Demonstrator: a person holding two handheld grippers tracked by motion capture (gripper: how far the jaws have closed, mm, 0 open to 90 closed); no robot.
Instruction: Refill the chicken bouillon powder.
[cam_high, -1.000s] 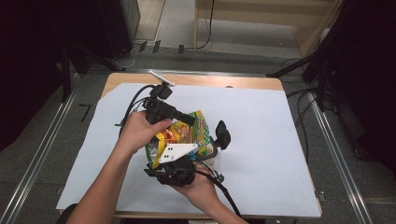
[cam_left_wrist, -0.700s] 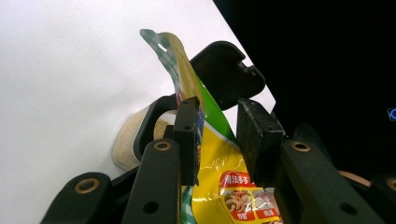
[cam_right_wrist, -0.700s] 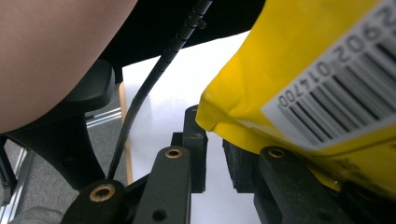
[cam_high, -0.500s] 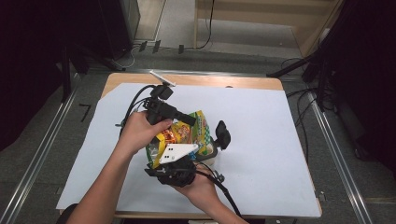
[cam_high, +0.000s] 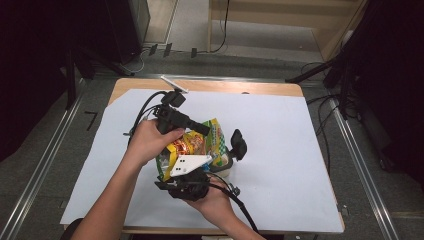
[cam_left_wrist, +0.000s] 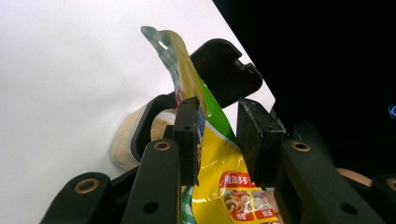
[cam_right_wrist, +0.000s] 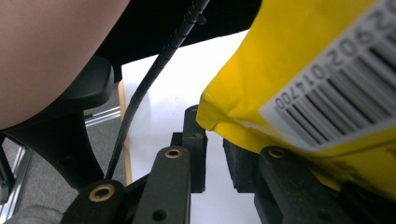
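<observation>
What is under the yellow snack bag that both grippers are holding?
Under the yellow snack bag stands a container with a black rim and beige powder inside; its black lid is open behind. The bag covers most of the container's opening, so how full it is stays hidden.

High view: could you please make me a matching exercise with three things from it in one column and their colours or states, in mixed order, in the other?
Things:
1. pouch
2. container lid
3. paper sheet

Colours or states:
a. white, lying flat over the table
b. yellow and green, between the two hands
c. black, flipped open

Pairs: 1-b, 2-c, 3-a
</observation>
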